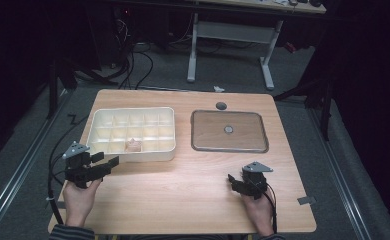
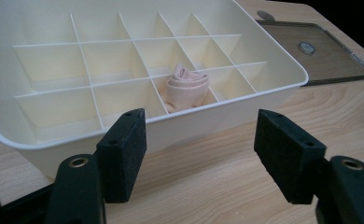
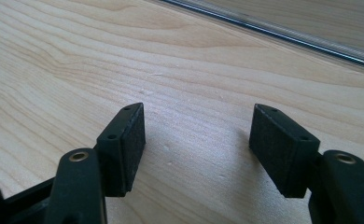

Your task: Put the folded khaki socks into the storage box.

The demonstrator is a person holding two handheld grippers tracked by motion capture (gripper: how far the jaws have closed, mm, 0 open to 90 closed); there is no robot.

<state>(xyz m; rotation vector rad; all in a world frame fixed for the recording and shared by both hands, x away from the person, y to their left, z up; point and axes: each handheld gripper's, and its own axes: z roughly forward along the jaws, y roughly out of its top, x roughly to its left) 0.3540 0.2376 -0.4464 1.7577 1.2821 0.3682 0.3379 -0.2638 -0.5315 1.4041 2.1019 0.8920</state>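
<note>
Left gripper (image 2: 199, 158): jaws wide, empty | pink roll (image 2: 187, 87): sat in front-row cell of divider box (image 2: 245, 100), dead ahead, nearer left | right gripper (image 3: 196, 149): wide, empty, well apart

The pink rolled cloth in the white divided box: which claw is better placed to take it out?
Probably the left claw: it is open and faces the box and the cloth. The right claw hangs over bare table.
</note>
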